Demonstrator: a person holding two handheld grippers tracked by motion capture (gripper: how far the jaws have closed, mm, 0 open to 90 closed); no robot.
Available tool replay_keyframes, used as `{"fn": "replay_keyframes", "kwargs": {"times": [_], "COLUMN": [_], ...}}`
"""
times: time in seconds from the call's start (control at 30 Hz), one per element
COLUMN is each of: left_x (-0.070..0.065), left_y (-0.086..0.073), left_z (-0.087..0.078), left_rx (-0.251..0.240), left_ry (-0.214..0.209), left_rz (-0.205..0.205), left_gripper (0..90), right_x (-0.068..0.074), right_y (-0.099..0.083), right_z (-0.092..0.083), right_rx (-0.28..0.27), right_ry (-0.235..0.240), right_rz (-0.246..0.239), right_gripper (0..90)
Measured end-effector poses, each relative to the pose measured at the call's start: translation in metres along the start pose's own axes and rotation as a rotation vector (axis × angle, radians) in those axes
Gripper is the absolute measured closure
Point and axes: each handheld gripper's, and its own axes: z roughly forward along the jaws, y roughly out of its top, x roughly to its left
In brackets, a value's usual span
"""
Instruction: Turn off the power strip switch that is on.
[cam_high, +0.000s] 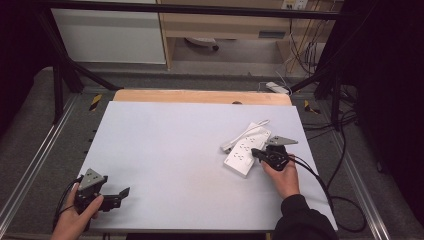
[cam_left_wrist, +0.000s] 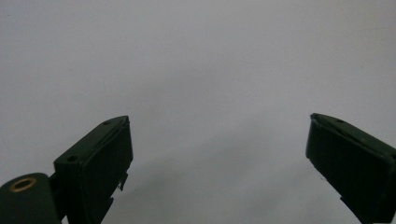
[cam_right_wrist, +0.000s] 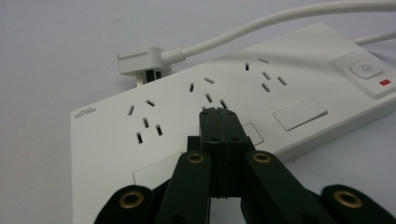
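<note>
A white power strip (cam_high: 247, 148) lies on the right part of the white table, with its white cable and plug (cam_high: 227, 147) beside it. In the right gripper view the power strip (cam_right_wrist: 261, 93) has several socket groups and a switch (cam_right_wrist: 366, 70) with a red mark; the plug (cam_right_wrist: 140, 63) lies just behind it. My right gripper (cam_right_wrist: 217, 114) is shut with nothing between its jaws, its tips over the strip's top face near a socket. In the high view my right gripper (cam_high: 256, 152) reaches onto the strip. My left gripper (cam_high: 122, 192) rests open near the front left edge, its fingers (cam_left_wrist: 100, 154) wide apart over bare table.
The white table top (cam_high: 175, 160) stretches wide between both hands. A wooden strip (cam_high: 200, 96) borders its far edge. Black cables (cam_high: 330, 185) trail off the right side. Another power strip (cam_high: 277, 87) lies on the floor beyond the table.
</note>
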Motion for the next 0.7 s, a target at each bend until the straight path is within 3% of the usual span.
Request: {"fn": "replay_keyframes", "kwargs": {"times": [0.57,0.7], "left_x": [0.0000,0.0002], "left_y": [0.0000,-0.0001], "left_z": [0.0001,0.0002], "left_rx": [0.004,0.002], "left_ry": [0.002,0.001], "left_rz": [0.000,-0.002], "left_gripper": [7.5,7.5], "right_x": [0.0010,0.0002], "right_y": [-0.0039,-0.0051], "right_z": [0.0011,0.0010], "right_rx": [-0.009,-0.016], "right_ry": [-0.008,0.003], "right_rz": [-0.013,0.010], "right_gripper": [90.0,90.0]}}
